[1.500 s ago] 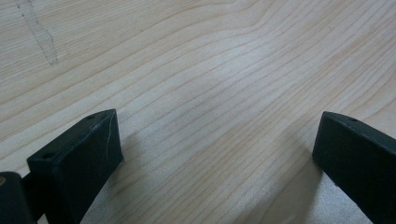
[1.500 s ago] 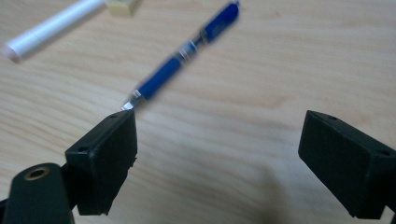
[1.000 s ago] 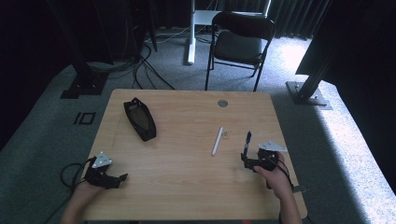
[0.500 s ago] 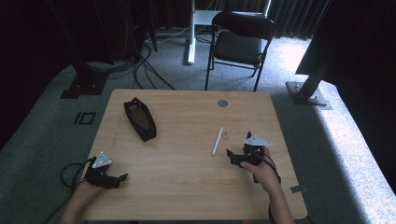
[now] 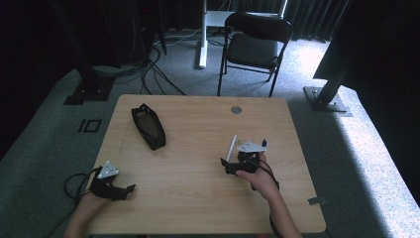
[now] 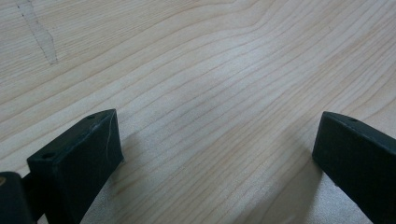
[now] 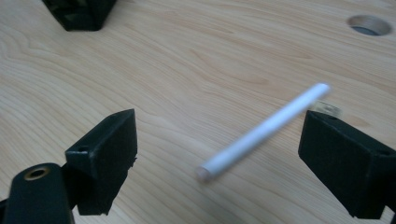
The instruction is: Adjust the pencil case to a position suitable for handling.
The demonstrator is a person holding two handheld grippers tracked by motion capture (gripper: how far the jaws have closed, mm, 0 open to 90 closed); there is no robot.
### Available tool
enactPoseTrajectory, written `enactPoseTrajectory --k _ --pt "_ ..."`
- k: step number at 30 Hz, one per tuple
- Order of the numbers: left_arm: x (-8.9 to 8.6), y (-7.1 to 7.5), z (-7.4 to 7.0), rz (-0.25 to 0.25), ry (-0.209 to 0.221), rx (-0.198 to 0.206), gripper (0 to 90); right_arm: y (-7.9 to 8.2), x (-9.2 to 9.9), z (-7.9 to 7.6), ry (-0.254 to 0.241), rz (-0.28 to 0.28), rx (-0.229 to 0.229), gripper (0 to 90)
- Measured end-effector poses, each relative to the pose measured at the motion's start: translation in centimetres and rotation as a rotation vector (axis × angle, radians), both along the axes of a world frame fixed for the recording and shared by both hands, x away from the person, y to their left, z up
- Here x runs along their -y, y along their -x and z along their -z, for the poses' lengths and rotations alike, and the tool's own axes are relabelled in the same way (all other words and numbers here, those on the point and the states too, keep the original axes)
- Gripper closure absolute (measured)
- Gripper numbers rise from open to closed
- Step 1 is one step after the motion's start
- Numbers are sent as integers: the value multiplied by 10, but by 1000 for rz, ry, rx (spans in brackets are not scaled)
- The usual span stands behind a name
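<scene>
A white pen [image 5: 231, 148] [image 7: 264, 131] lies on the wooden table [image 5: 198, 173], right of centre. My right gripper [image 5: 227, 164] [image 7: 219, 154] is open right at the pen's near end, its jaws wide on either side of it and apart from it. A black mesh pouch [image 5: 148, 126] [image 7: 79, 11] lies at the table's back left. My left gripper [image 5: 125, 191] [image 6: 215, 154] rests open near the front left edge, with bare wood between its jaws.
A round cable hole [image 5: 236, 109] [image 7: 370, 24] sits in the table near its far edge. A black folding chair [image 5: 252, 47] stands behind the table. Cables [image 5: 148, 69] and stand feet lie on the carpet around it.
My right gripper has moved left and forward, from the table's right side up to the pen's near end. The left gripper has stayed in place.
</scene>
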State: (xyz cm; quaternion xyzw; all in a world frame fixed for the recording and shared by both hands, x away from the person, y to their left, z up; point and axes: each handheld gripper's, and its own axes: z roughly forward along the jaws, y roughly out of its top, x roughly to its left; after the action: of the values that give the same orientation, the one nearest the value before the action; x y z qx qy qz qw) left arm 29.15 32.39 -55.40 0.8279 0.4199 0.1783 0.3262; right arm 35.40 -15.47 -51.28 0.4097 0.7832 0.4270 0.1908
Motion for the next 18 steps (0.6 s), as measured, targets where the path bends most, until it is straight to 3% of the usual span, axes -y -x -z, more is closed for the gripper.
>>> enactPoseTrajectory --k 18 --pt "0 0 0 0 0 0 16 -10 -73 1 -4 -123 11 114"
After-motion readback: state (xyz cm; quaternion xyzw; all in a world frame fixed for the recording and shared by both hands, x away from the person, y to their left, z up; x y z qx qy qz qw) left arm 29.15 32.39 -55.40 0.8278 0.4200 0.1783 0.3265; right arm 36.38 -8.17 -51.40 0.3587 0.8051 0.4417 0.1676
